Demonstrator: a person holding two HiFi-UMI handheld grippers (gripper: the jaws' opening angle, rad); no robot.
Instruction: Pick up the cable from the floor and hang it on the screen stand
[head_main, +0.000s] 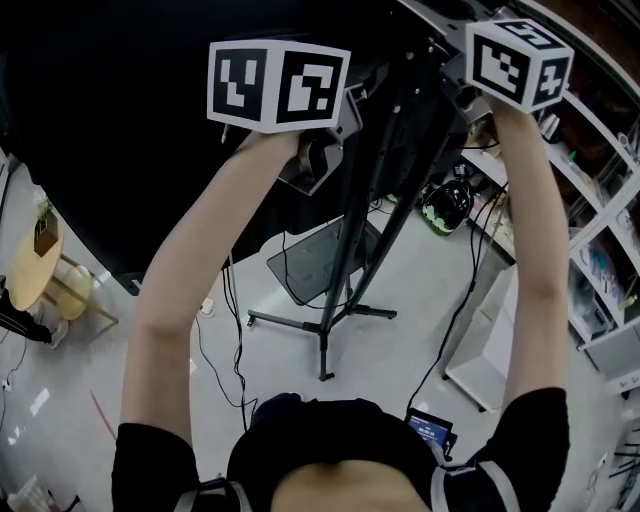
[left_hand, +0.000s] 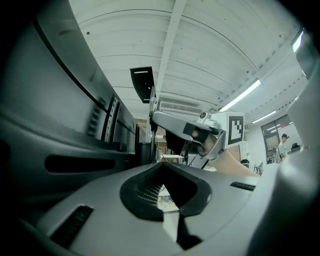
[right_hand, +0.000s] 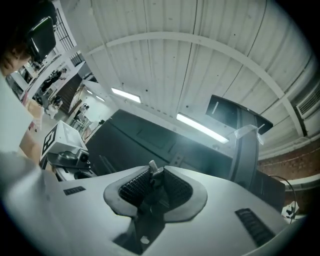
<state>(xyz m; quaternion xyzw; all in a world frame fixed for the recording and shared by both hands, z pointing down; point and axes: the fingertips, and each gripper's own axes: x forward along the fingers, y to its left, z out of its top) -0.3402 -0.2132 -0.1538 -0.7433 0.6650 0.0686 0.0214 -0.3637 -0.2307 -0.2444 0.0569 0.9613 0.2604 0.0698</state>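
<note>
Both my arms are raised in front of the black screen (head_main: 120, 130) on its tripod screen stand (head_main: 350, 240). My right gripper (right_hand: 152, 182) is shut on the cable's plug (right_hand: 153, 168), whose metal tip pokes out past the pads. In the head view this gripper (head_main: 468, 98) is up by the stand's top, and a thin black cable (head_main: 468, 290) drops from it to the floor. My left gripper (left_hand: 165, 192) seems shut on a dark strand of cable (left_hand: 186, 235). Below that gripper (head_main: 315, 165) another stretch of cable (head_main: 232, 320) hangs down.
A grey plate (head_main: 310, 265) lies between the tripod legs. A round wooden table (head_main: 35, 265) stands at the left, white shelving (head_main: 600, 250) and a white bench (head_main: 490, 350) at the right. A small lit display (head_main: 430, 430) lies on the floor. A person (left_hand: 283, 145) stands far off.
</note>
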